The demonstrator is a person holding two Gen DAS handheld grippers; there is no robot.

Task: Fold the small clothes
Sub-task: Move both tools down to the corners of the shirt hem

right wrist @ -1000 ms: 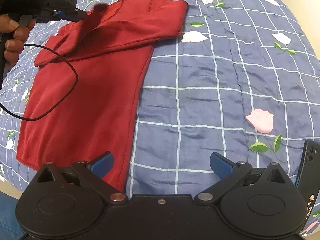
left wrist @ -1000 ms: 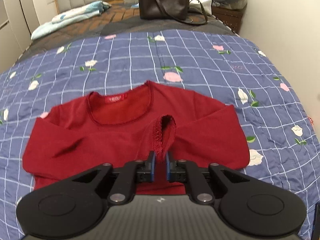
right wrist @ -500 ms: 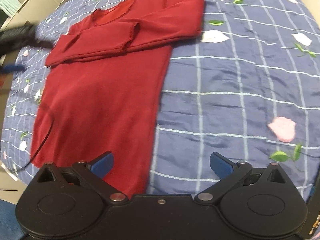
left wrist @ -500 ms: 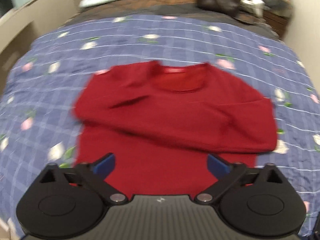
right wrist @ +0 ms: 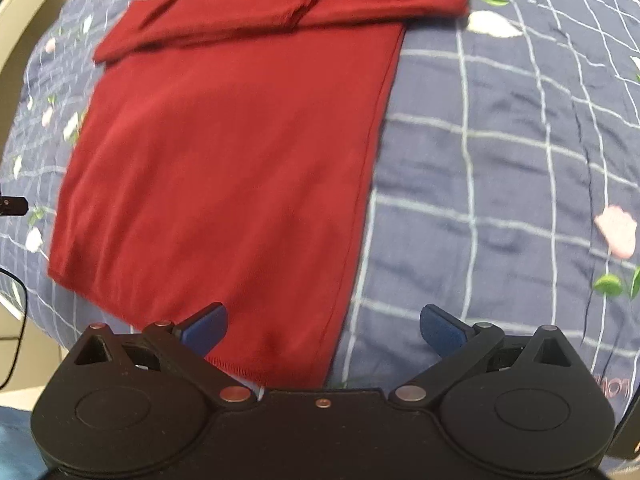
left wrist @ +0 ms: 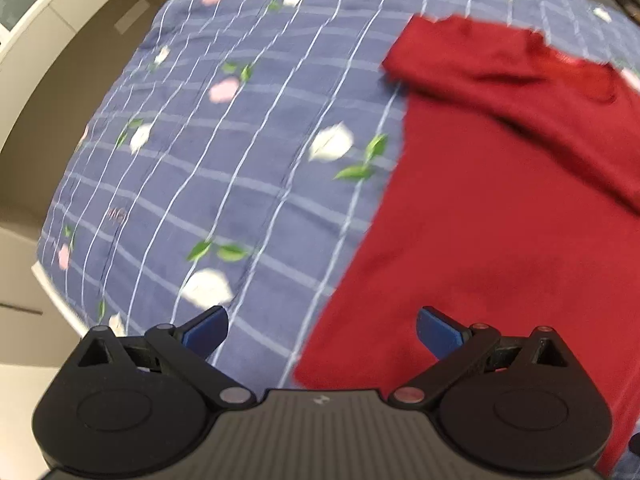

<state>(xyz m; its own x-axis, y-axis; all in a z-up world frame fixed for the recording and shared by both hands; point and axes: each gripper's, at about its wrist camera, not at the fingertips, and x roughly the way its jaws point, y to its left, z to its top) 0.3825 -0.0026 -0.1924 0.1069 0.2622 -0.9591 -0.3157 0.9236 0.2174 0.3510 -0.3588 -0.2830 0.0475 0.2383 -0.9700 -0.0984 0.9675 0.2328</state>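
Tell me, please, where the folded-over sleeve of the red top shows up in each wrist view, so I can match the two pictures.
Left wrist: the sleeve lies across the chest at upper right, running down toward the right edge.
Right wrist: the sleeve crosses the top of the picture, its cuff near top centre.
Shared landmark: the red top on the blue checked floral quilt.

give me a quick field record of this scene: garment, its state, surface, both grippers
garment: dark red long-sleeved knit top
state: lying flat, both sleeves folded across the chest
surface: blue grid-patterned quilt with flower print
left gripper: open, holding nothing, above the top's lower left corner
right gripper: open, holding nothing, above the lower right hem
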